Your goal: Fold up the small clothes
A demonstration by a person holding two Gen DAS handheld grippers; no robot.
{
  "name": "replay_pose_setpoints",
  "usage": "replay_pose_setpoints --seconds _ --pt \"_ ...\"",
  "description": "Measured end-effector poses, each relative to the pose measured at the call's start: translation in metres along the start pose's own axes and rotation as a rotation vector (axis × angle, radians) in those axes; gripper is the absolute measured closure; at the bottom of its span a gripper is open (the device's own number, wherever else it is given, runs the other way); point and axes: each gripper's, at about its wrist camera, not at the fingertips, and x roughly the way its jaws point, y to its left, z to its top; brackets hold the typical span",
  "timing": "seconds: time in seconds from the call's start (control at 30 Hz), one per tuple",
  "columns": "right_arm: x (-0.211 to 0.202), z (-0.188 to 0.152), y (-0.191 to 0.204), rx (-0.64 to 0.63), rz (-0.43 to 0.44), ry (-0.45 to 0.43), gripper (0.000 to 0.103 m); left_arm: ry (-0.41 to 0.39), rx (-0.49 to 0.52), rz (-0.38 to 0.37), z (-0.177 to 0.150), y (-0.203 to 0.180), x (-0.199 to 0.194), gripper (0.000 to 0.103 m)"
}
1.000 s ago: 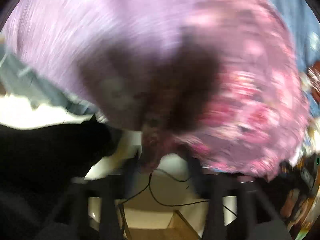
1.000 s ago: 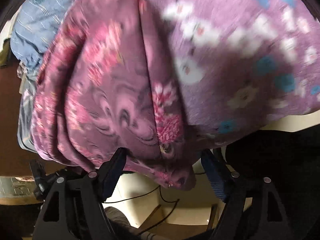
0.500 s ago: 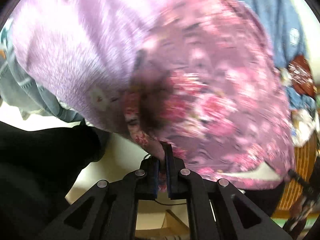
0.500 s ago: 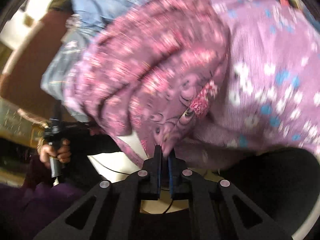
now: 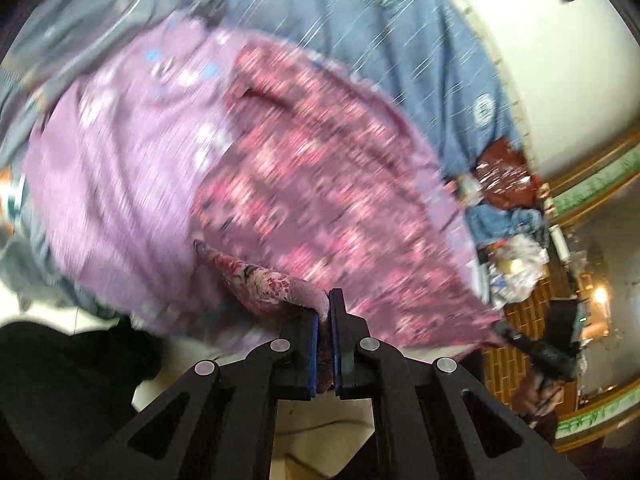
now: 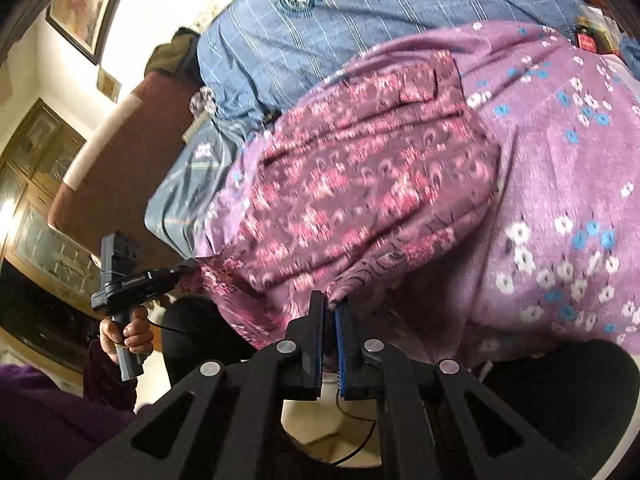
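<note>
One left gripper (image 5: 325, 300), jaws pinched on the hem of one soft, rose-printed purple garment (image 5: 320, 184) that lay over one blue striped cloth (image 5: 380, 40). One right gripper (image 6: 329, 304), likewise clamped on the garment's near hem (image 6: 348, 280).

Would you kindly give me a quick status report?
Left gripper and right gripper shut on floral garment edge. Garment lies over purple flowered cloth. Nothing blocking.
</note>
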Motion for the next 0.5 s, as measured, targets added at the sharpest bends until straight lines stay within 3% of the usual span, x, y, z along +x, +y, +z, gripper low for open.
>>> replay_pose_setpoints --seconds 0.03,0.13,0.2,0.33,0.5 --pt "-0.004 0.008 0.003 -0.006 0.001 -0.028 0.099 -0.014 0.008 -0.019 0.005 0.013 -0.047 0.1" --pt "-0.015 0.034 0.007 -0.021 0.005 -0.102 0.099 -0.069 0.013 -0.052 0.026 0.038 -0.13 0.1" --pt "-0.019 0.054 0.007 -0.024 -0.006 -0.146 0.099 -0.107 0.002 -0.063 0.049 0.039 -0.138 0.1" --pt "-0.019 0.127 -0.008 0.021 -0.041 -0.236 0.099 -0.175 -0.012 -0.023 0.104 0.044 -0.14 0.1" --pt "0.011 0.226 -0.052 0.112 -0.114 -0.332 0.099 -0.227 -0.074 0.028 0.193 0.06 -0.101 0.1"
